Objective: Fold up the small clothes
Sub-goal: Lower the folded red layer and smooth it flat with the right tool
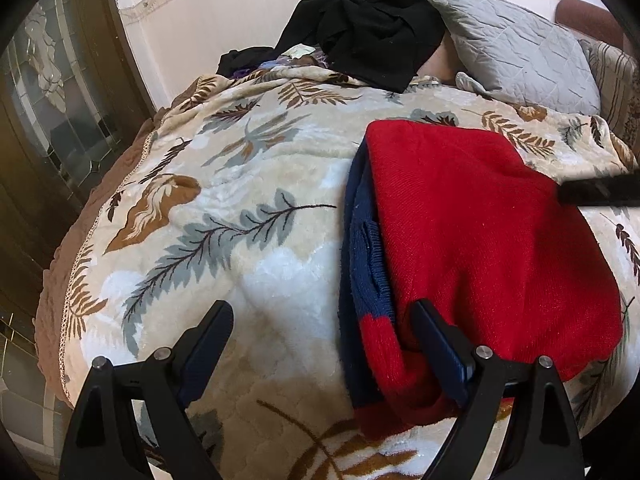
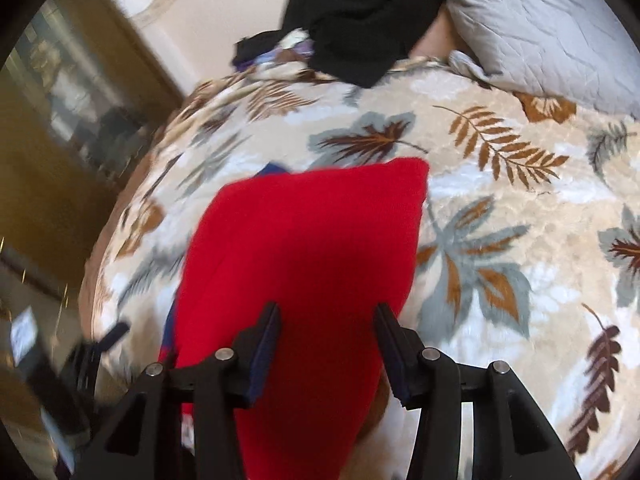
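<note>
Beside the red sweater (image 1: pixel 480 240)'s blue edge, leaf-print blanket (image 1: pixel 240 208) lies bare.

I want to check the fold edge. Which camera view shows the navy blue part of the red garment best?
The left wrist view: the navy blue part runs sharp along the red garment's left edge. The right wrist view is blurred and shows only small slivers.

The bed (image 1: pixel 240 184) carries a leaf-patterned blanket; on it lie a folded red-and-blue sweater (image 1: pixel 472 240), black clothes (image 1: pixel 372 24) and a grey pillow (image 1: pixel 516 48).
</note>
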Demonstrator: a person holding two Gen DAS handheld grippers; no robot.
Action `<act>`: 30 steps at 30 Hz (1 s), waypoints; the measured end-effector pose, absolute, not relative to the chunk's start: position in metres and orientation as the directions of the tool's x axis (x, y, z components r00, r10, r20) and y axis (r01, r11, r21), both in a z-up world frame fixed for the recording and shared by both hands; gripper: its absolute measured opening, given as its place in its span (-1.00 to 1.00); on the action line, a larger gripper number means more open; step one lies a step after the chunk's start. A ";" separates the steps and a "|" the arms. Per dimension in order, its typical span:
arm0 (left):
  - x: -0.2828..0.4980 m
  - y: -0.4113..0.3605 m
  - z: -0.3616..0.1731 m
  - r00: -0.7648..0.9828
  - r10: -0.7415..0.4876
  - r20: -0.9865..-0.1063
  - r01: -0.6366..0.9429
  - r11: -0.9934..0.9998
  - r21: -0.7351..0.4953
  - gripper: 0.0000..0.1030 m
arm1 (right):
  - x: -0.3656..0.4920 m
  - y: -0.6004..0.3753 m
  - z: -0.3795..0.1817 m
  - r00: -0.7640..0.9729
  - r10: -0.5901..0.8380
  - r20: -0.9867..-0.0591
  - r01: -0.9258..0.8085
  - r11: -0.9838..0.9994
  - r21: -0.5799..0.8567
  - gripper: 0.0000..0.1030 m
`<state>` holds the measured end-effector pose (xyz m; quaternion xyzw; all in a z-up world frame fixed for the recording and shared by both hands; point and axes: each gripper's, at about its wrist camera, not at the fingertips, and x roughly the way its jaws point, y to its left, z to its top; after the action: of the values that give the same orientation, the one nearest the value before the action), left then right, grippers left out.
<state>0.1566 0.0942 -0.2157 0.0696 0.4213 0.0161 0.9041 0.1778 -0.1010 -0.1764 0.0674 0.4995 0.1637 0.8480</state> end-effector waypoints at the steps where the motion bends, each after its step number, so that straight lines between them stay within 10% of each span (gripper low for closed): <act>1: 0.156 0.094 -0.216 0.645 0.091 -0.759 0.028 0.990 0.141 0.77 | 0.170 -0.099 -0.176 0.447 0.344 -0.826 -0.225 0.937 0.268 0.02; 30: 0.143 0.111 -0.181 0.747 0.004 -0.665 -0.005 1.000 0.000 0.76 | 0.129 -0.120 -0.183 0.504 0.424 -0.752 -0.260 0.905 0.336 0.16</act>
<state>0.1434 0.1109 -0.1806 -0.0008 0.3557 0.0022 0.9346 0.1287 -0.1205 -0.1833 0.0900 0.4567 0.1984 0.8626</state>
